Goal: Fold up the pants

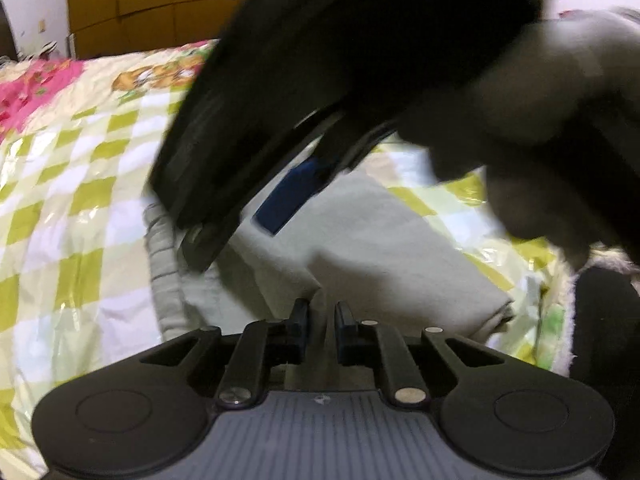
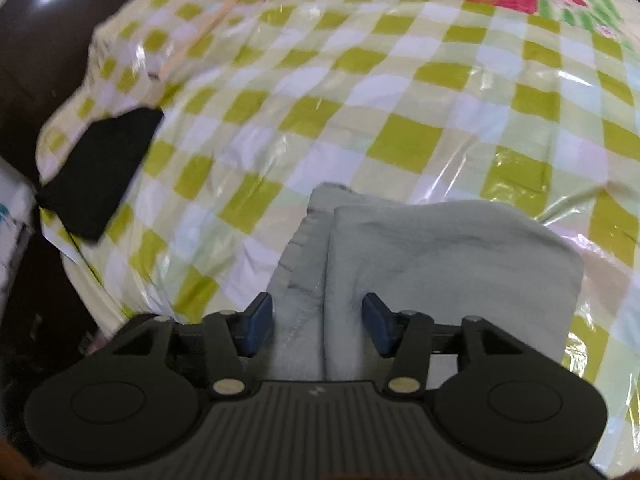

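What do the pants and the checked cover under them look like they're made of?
Pants: pale grey-green, matte woven cloth, probably cotton; soft creases, a stitched seam and a gathered waistband show. Checked cover: seemingly plastic film or a plastic-covered sheet; it shows glossy glare streaks and crinkly wrinkles.

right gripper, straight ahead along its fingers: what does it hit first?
The folded pants. The right gripper is open with the cloth already between its blue pads, so going on would likely push into the fold; the checkered bedcover lies beyond.
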Motion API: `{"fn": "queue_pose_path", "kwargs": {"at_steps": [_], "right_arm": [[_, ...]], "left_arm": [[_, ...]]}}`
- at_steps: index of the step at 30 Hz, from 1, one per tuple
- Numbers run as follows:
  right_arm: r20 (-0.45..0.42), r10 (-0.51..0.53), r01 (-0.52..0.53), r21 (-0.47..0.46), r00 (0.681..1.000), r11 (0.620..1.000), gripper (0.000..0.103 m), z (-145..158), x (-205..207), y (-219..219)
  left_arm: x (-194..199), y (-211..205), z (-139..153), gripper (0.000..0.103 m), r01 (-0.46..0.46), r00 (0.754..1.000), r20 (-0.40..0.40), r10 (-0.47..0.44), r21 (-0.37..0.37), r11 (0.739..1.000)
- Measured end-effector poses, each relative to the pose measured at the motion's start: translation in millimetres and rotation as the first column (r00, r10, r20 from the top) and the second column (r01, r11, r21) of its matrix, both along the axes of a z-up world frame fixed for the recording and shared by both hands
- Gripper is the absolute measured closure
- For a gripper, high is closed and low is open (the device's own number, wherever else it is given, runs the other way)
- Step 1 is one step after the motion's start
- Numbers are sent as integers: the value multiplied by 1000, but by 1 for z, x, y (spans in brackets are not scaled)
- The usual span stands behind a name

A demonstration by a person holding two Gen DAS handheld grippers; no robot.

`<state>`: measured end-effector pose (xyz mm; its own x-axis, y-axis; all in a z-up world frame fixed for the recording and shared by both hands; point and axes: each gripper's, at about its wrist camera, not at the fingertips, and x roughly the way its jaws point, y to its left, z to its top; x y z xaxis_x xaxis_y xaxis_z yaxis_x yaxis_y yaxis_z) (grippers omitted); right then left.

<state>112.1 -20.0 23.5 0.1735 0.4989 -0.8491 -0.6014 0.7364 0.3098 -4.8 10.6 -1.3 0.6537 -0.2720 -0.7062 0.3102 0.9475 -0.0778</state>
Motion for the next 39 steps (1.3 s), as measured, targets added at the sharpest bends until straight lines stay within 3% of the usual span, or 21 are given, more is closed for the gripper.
{"fn": "queue_pose_path", "kwargs": {"at_steps": [3, 5, 6, 10, 12, 14, 15, 16, 17, 20, 24, 27, 29, 32, 34, 37, 39], "right_arm": [[28, -9, 12, -94, 1000, 995, 54, -14, 3, 6], [24, -35, 37, -95, 999, 995, 85, -17, 7, -3], [5, -60, 60, -73, 998, 996, 91, -16, 10, -11], [-20, -128, 128, 39, 992, 991, 96, 1, 15, -37], [-26, -165, 167, 98, 986, 981, 97, 8, 16, -51], [-36, -192, 195, 146, 981, 970, 97, 12, 15, -62], [-43, -203, 207, 166, 978, 964, 97, 14, 15, -67], [-48, -213, 219, 188, 976, 958, 97, 15, 13, -73], [-50, -219, 225, 204, 974, 953, 97, 17, 12, -78], [-43, -238, 241, 251, 970, 938, 96, 27, 9, -94], [17, -277, 258, 311, 961, 915, 96, 61, 8, -112], [84, -255, 214, 337, 963, 917, 96, 88, 4, -102], [104, -210, 166, 327, 972, 930, 96, 91, 4, -80], [74, -159, 135, 260, 985, 956, 96, 60, 17, -40], [11, -136, 130, 208, 991, 969, 95, 29, 25, -15], [-5, -83, 82, 157, 997, 984, 95, -5, 24, 16], [0, -84, 83, 148, 996, 985, 95, -15, 23, 24]], "left_arm": [[-4, -1, 1, 77, 15, 1000, 12, -14, -11, 1000], [-4, 3, 2, 76, 15, 1000, 15, -14, -18, 1000], [-6, 6, 4, 75, 6, 1000, 23, -5, -18, 1000], [-13, 12, 7, 36, -49, 997, 54, 49, 6, 999], [-11, 7, 3, 32, -50, 997, 57, 47, 45, 998], [-11, -2, 0, 37, -19, 998, 54, 15, 74, 997], [-11, -7, -1, 46, 5, 999, 51, -9, 80, 997], [-9, -11, 0, 71, 22, 999, 41, -25, 75, 997], [-7, -13, 1, 82, 33, 999, 19, -34, 50, 998], [-3, -9, 12, 84, 29, 999, 16, -29, -23, 999], [-7, -2, 47, 84, 32, 996, 90, -21, -133, 991], [-11, 14, 67, 84, 25, 990, 143, 7, -220, 975], [-11, 26, 65, 84, -2, 990, 133, 34, -230, 973], [6, 53, 32, 84, -102, 995, -4, 105, -247, 964], [13, 70, 4, 84, -176, 981, -121, 149, -263, 949], [12, 80, -12, 83, -229, 968, -165, 190, -263, 937], [13, 81, -8, 83, -218, 973, -134, 187, -266, 939]]}}
